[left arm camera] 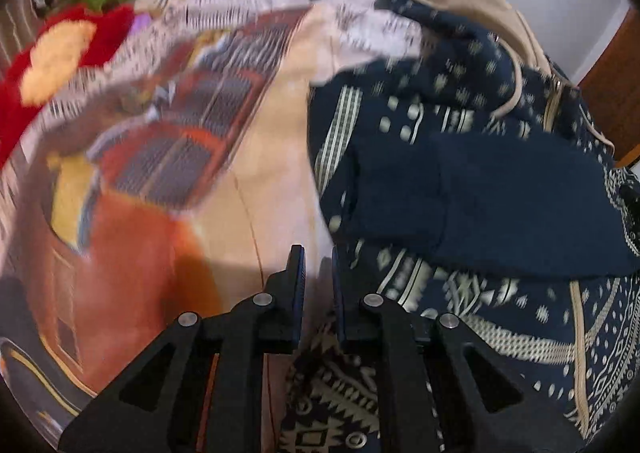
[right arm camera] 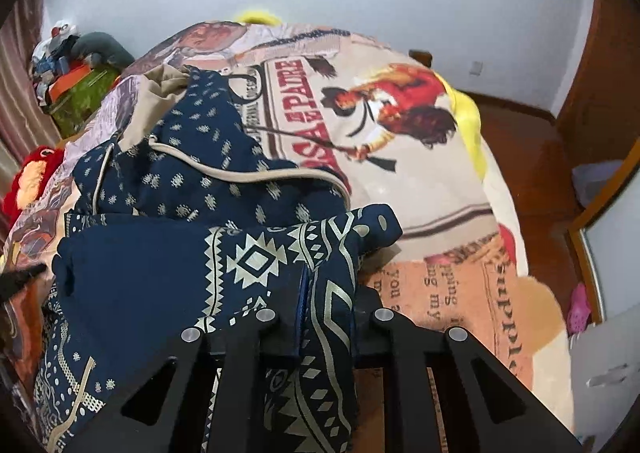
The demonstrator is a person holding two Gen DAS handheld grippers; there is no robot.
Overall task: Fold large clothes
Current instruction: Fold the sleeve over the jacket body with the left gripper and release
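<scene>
A navy hooded garment with cream tribal pattern (left arm camera: 480, 189) lies crumpled on a printed bedspread (left arm camera: 168, 141). It also shows in the right wrist view (right arm camera: 200, 181), with its tan hood lining (right arm camera: 160, 81) and a cream drawstring (right arm camera: 256, 175). My left gripper (left arm camera: 318, 265) hovers at the garment's left edge, jaws a narrow gap apart, with patterned cloth under them; I cannot tell if it grips. My right gripper (right arm camera: 326, 293) is shut on a fold of the navy garment, which drapes over its fingers. The left view is motion-blurred.
A red and yellow plush toy (left arm camera: 52, 65) lies at the bed's left side. A green bag with clutter (right arm camera: 80, 93) sits at the far left by a curtain. Wooden floor (right arm camera: 532, 157) and a wooden door are to the right of the bed.
</scene>
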